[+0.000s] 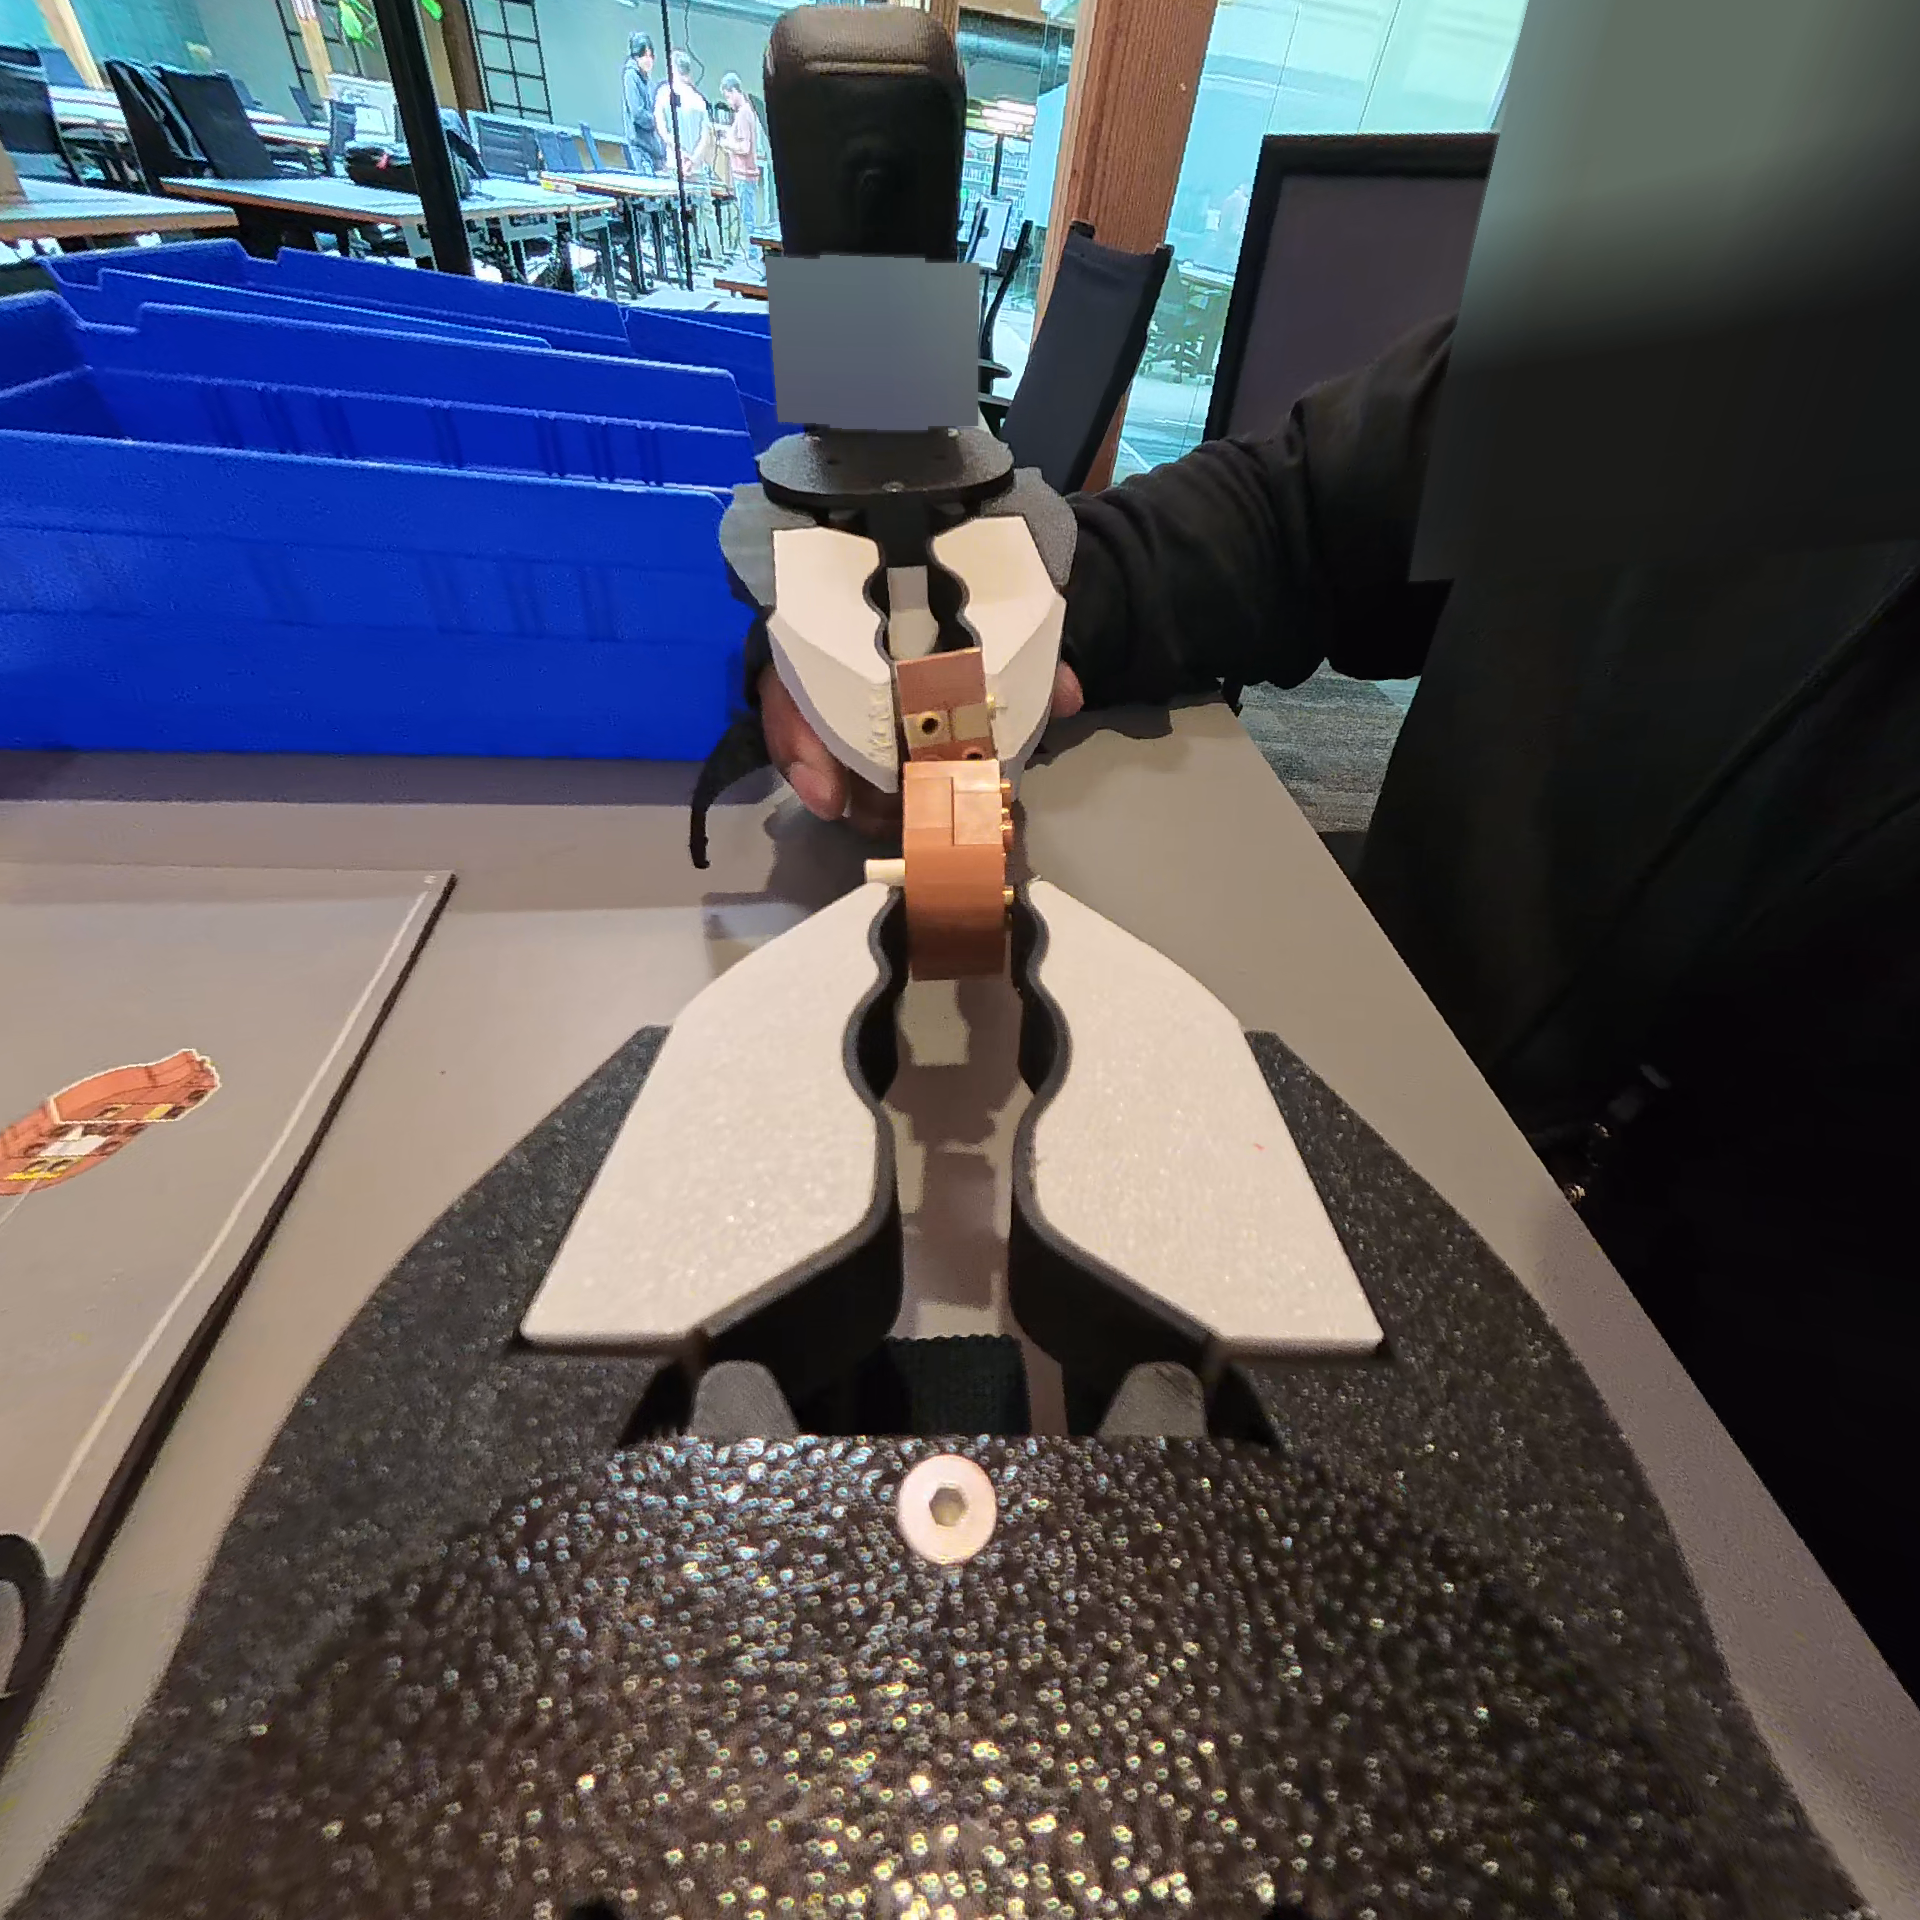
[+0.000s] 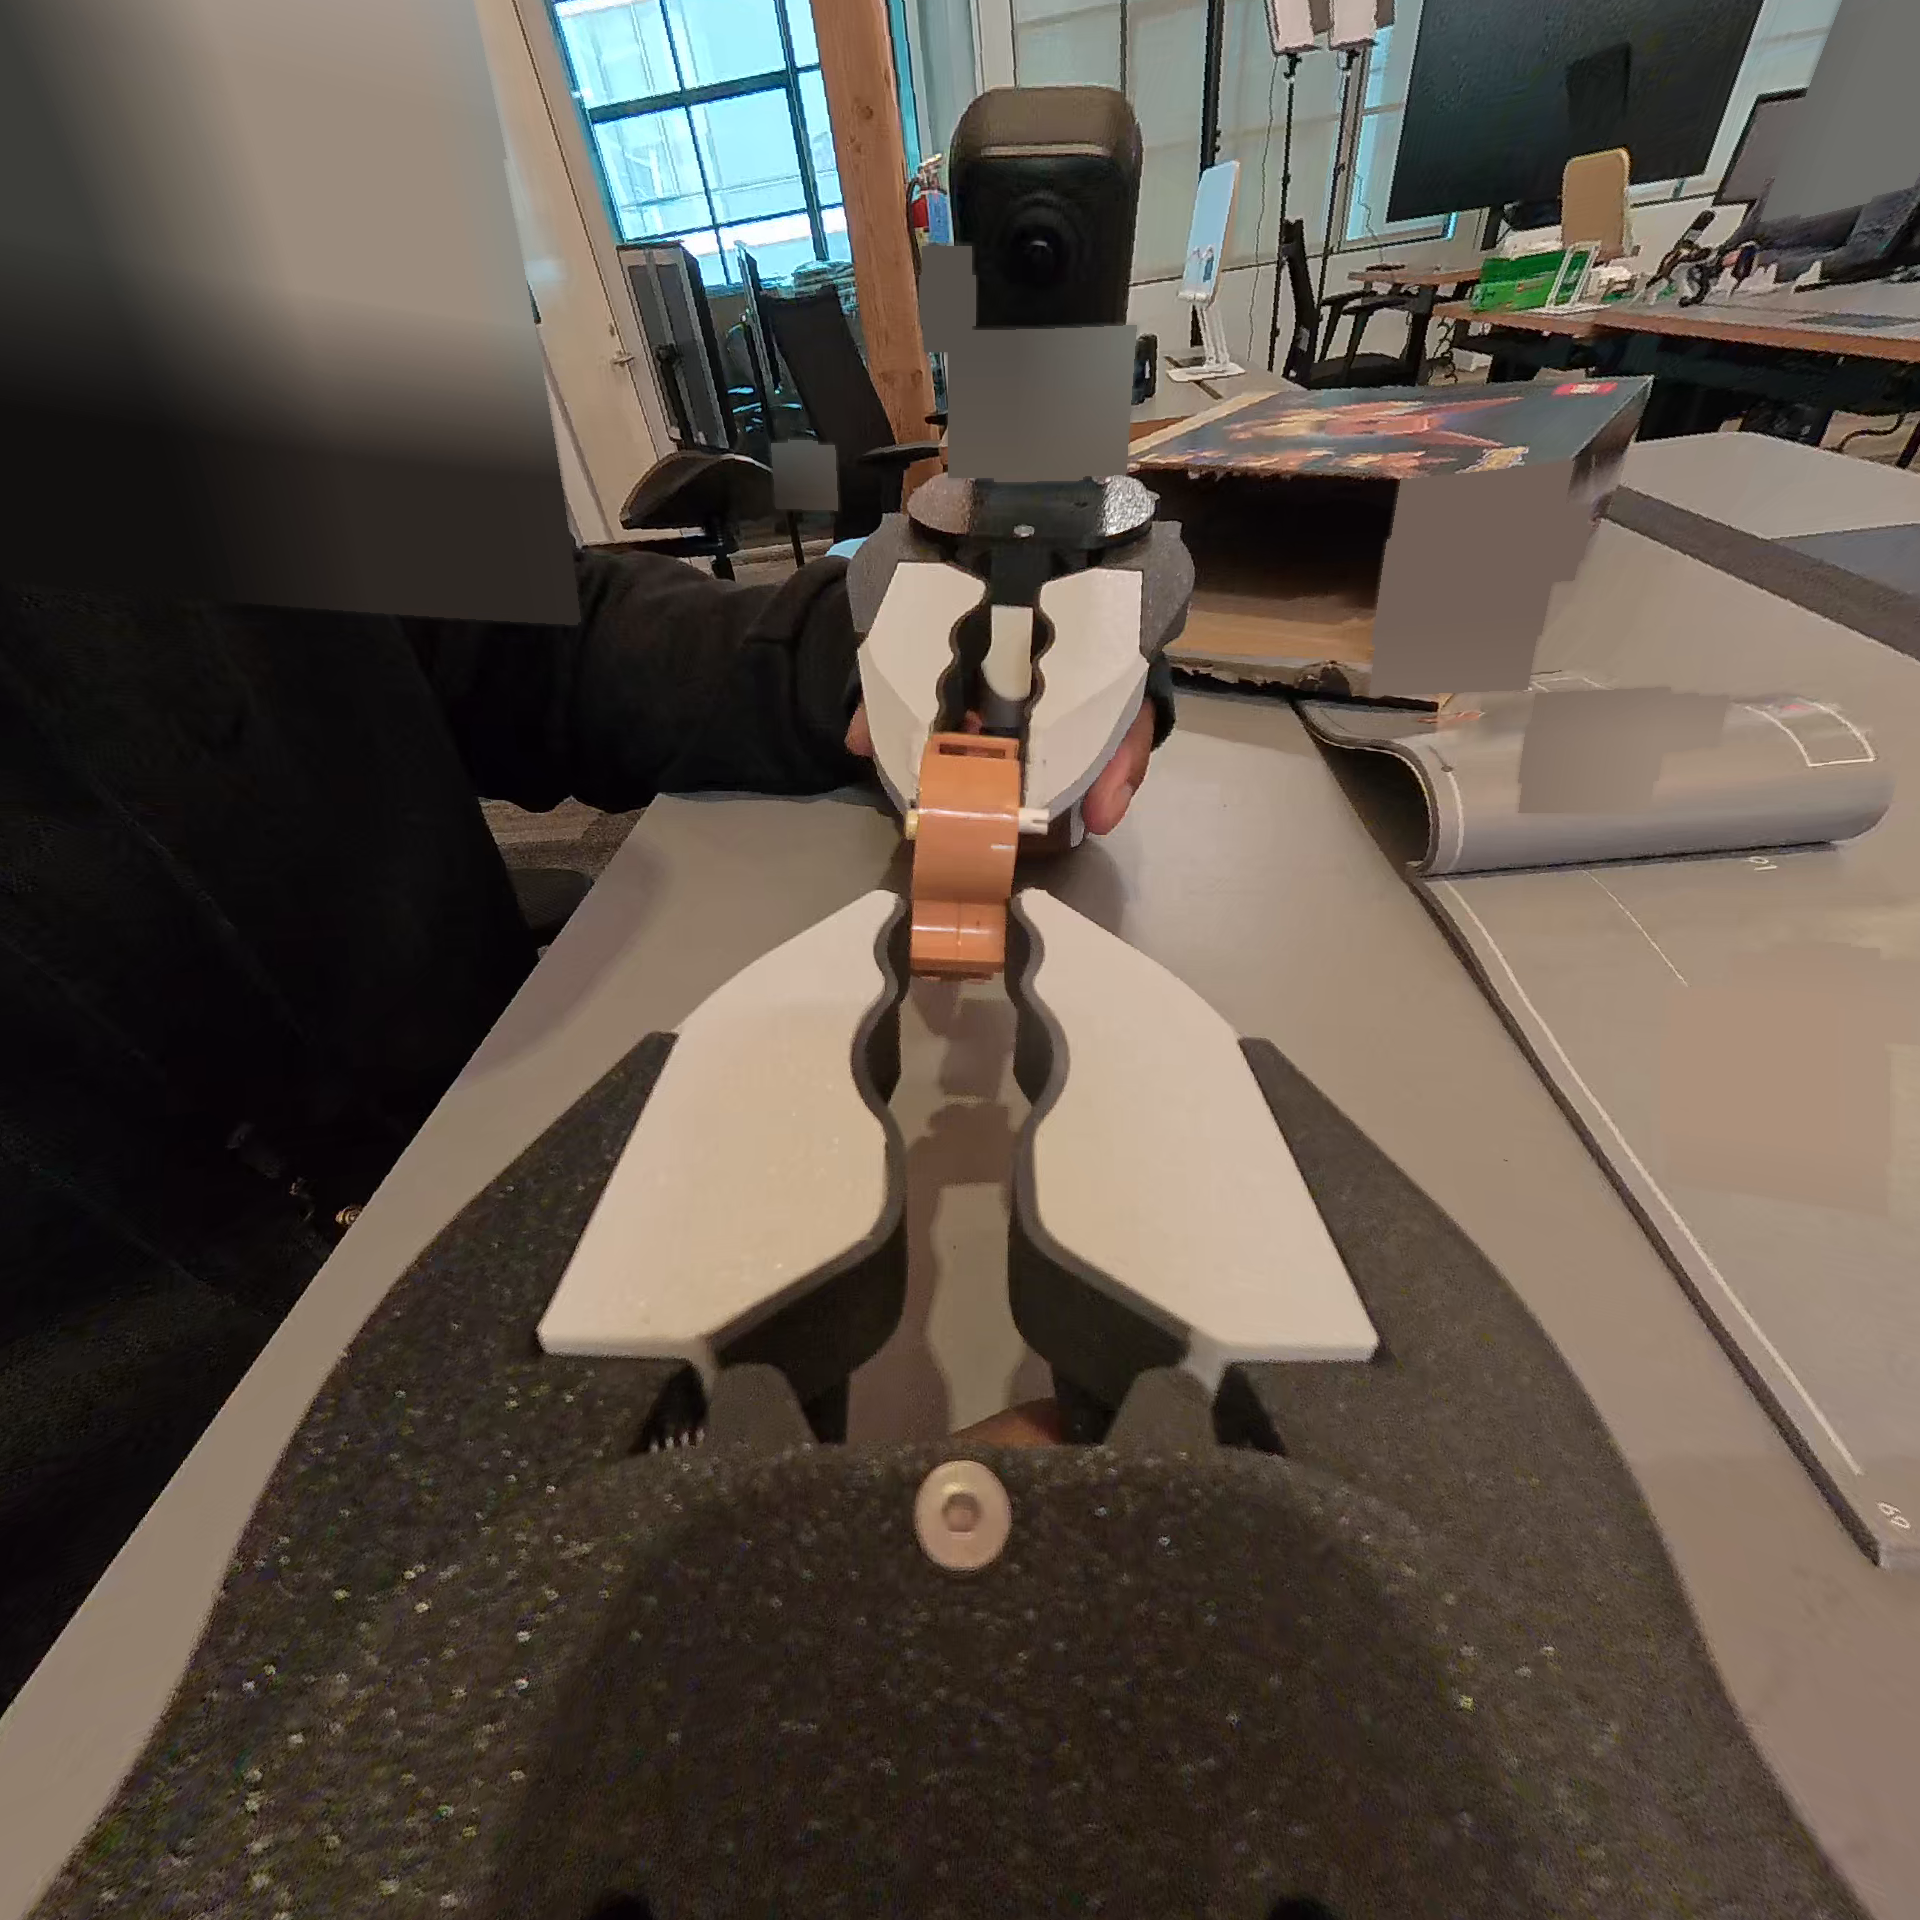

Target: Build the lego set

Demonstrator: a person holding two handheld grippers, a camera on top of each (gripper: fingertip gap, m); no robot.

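Office desks (image 1: 499, 208), wooden pillar (image 2: 868, 208), paned window (image 2: 707, 114).

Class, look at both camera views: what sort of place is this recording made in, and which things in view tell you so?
Most likely an open-plan office or lab workspace. Long desks with chairs stand behind glass, a large dark screen hangs over more desks, and blue storage bins line the grey work table.

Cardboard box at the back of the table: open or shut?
Open: the cardboard box lies on its side, torn end gaping, bare brown interior showing.
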